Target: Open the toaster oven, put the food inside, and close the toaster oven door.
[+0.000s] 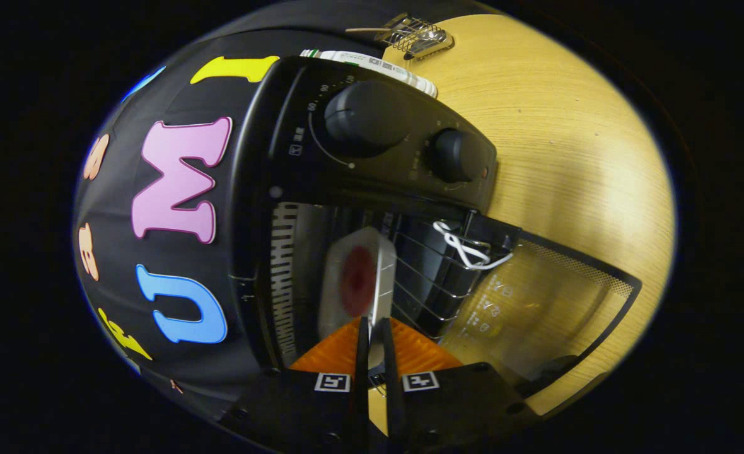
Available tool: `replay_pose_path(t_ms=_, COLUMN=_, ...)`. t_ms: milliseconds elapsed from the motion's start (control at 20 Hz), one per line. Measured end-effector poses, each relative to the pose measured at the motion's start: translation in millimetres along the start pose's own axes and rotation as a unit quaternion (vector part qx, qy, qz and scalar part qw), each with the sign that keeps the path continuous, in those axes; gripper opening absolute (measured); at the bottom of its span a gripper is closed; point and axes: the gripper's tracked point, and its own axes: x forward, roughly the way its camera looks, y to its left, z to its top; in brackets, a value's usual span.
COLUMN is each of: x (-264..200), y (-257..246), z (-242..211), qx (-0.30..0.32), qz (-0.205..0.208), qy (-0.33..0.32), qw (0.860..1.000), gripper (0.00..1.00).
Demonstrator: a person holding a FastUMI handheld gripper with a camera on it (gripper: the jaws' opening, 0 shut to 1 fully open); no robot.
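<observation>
1. Gripper (375,328): fingers nearly together, clenched on the near edge of a flat pale tray with a round red piece of food (358,277) on it. Tray is halfway into the oven mouth, above the wire rack (435,271).
2. Step: putting food inside. Door already open.
3. Next, I'd judge: push tray fully onto rack, let go, back out, then lift the dark-framed glass door (555,302).
4. Count, near to far: 1 tray, 1 food piece, 1 black toaster oven (284,189) w/ 2 round black knobs (366,116), 1 small wire basket (416,34) on the light wooden table (567,139).
</observation>
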Motion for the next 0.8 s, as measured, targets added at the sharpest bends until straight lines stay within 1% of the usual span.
replay_pose_path(t_ms=50, x=-7, y=0, z=-3, qx=-0.007, qz=0.003, qy=0.004, qw=1.0, gripper=0.16)
replay_pose_path(t_ms=100, x=-10, y=3, z=-7, qx=-0.015, qz=0.007, qy=0.008, qw=1.0, gripper=0.25)
replay_pose_path(t_ms=250, x=-36, y=7, z=-24, qx=-0.039, qz=0.023, qy=0.032, qw=0.998, gripper=0.99)
replay_pose_path(t_ms=400, x=-63, y=5, z=-30, qx=-0.081, qz=0.026, qy=0.035, qw=0.996, gripper=0.98)
replay_pose_path(t_ms=550, x=-98, y=0, z=-34, qx=-0.155, qz=0.038, qy=0.029, qw=0.987, gripper=0.98)
replay_pose_path(t_ms=700, x=-125, y=-20, z=-36, qx=-0.243, qz=0.02, qy=0.017, qw=0.97, gripper=0.98)
replay_pose_path(t_ms=800, x=-134, y=-37, z=-43, qx=-0.305, qz=0.002, qy=0.019, qw=0.952, gripper=0.98)
